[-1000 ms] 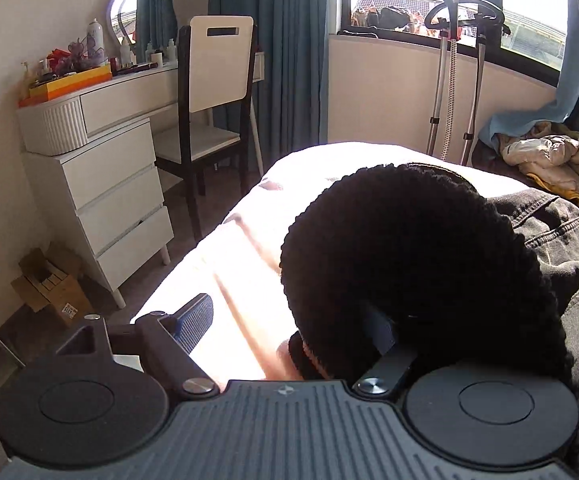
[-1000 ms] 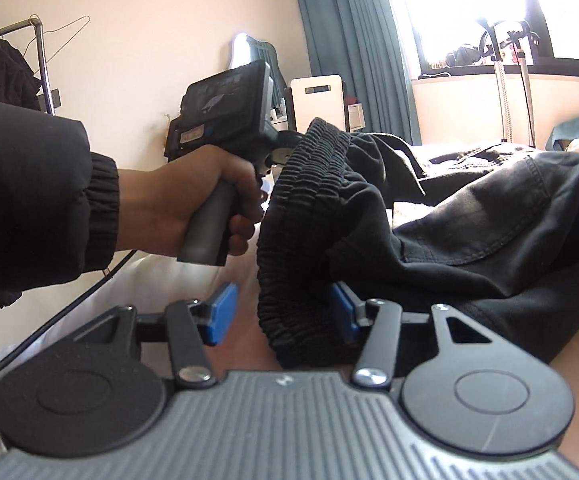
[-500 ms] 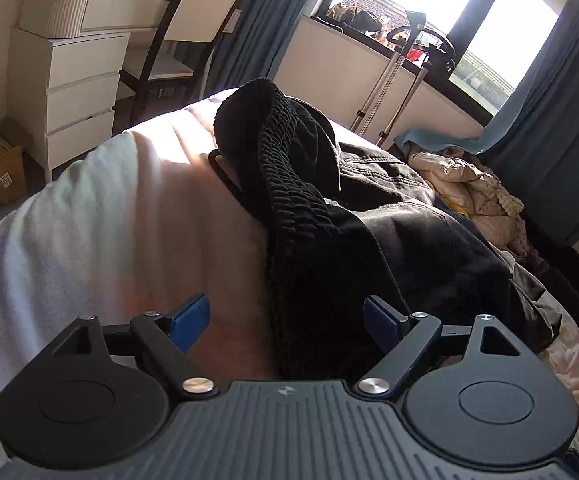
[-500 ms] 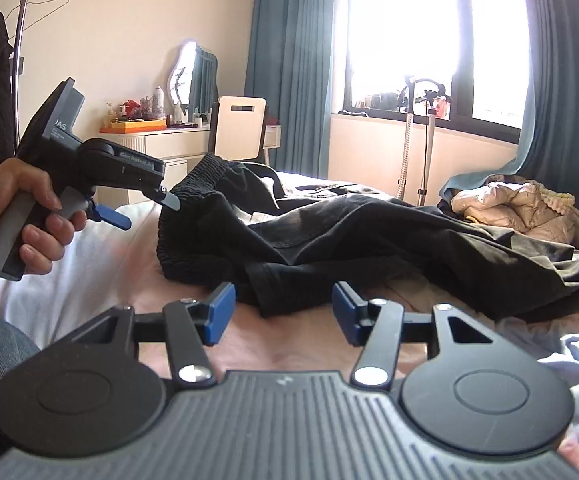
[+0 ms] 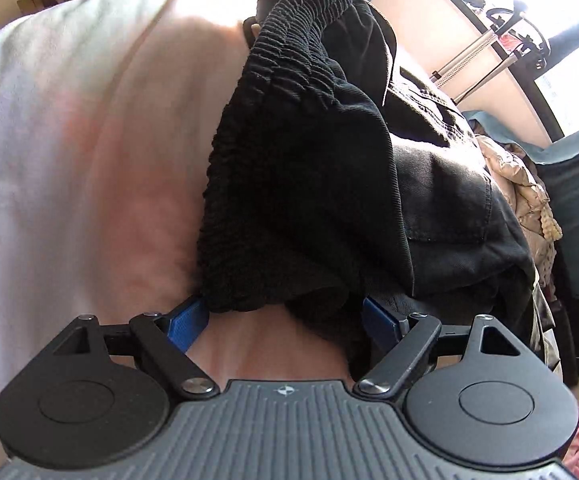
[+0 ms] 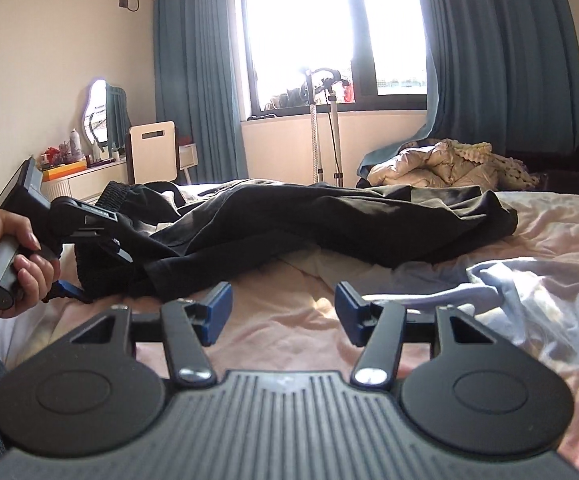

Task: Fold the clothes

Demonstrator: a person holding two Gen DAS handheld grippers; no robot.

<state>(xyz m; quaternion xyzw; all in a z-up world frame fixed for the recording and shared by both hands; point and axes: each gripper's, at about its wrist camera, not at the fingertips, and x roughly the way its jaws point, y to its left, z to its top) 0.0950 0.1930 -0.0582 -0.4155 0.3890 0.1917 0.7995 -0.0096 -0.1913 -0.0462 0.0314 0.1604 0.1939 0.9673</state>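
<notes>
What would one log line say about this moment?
trousers: unfolded on bed | left gripper: jaws open around waistband | right gripper: open, empty

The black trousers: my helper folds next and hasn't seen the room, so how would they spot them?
On the pink-sheeted bed under the window, the black trousers stretch across the middle. Their ribbed elastic waistband marks them out from the beige puffy jacket behind.

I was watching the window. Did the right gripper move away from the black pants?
Yes. The right gripper has backed off from the black pants; the window slid toward the picture's middle, so it also swung right.
</notes>
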